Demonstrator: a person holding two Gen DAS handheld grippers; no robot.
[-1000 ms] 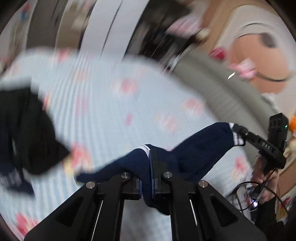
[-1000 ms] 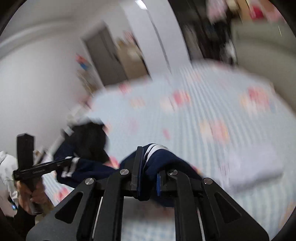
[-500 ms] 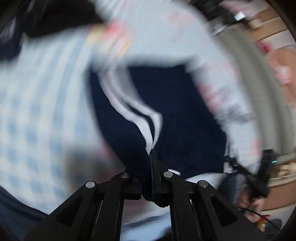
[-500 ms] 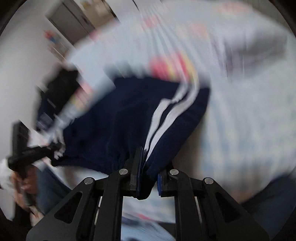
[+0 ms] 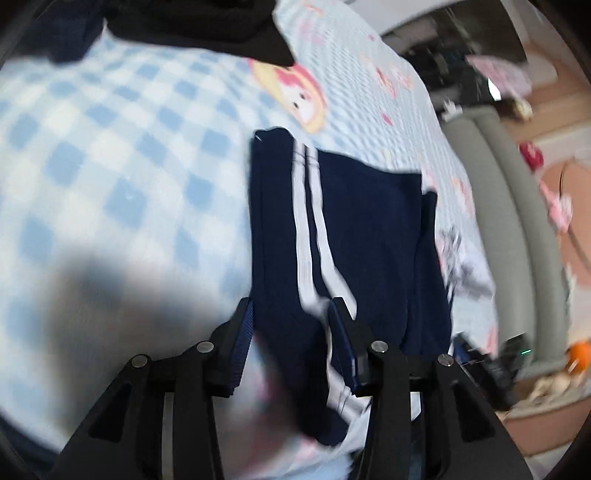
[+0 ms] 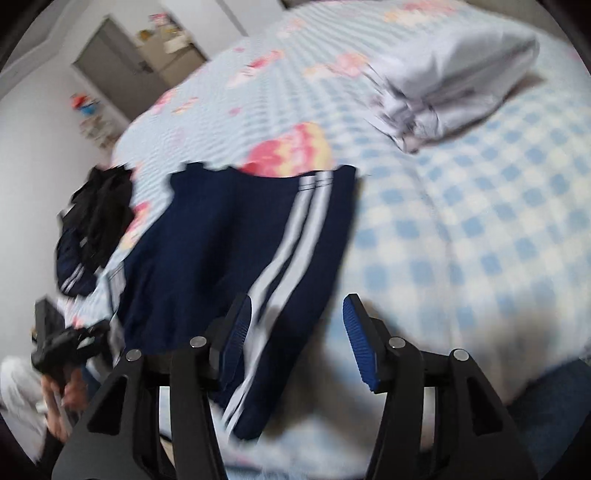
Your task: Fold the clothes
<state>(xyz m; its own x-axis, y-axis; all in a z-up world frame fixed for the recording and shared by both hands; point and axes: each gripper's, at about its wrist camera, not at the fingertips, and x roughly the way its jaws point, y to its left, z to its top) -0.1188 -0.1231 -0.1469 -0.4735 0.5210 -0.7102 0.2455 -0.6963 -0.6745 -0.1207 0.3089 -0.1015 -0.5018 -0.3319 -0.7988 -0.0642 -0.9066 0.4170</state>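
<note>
Navy shorts with white side stripes lie flat on the blue checked bedsheet. In the left wrist view my left gripper hangs over the shorts' near left corner, jaws opening, cloth lying between the fingers but not pinched. The right wrist view has the same shorts on the sheet, with my right gripper over their near right corner. Its jaws are opening too, and the striped edge lies loose between them. The other gripper, held in a hand, shows at the left edge.
A pile of dark clothes lies at the far end of the bed; it appears again to the left of the shorts. A folded pale grey garment rests at the back right. A grey sofa runs along the bed's right side.
Both grippers came down from holding the shorts in the air to the bed. The shorts now lie spread on the sheet, and both pairs of jaws have parted and let go.
</note>
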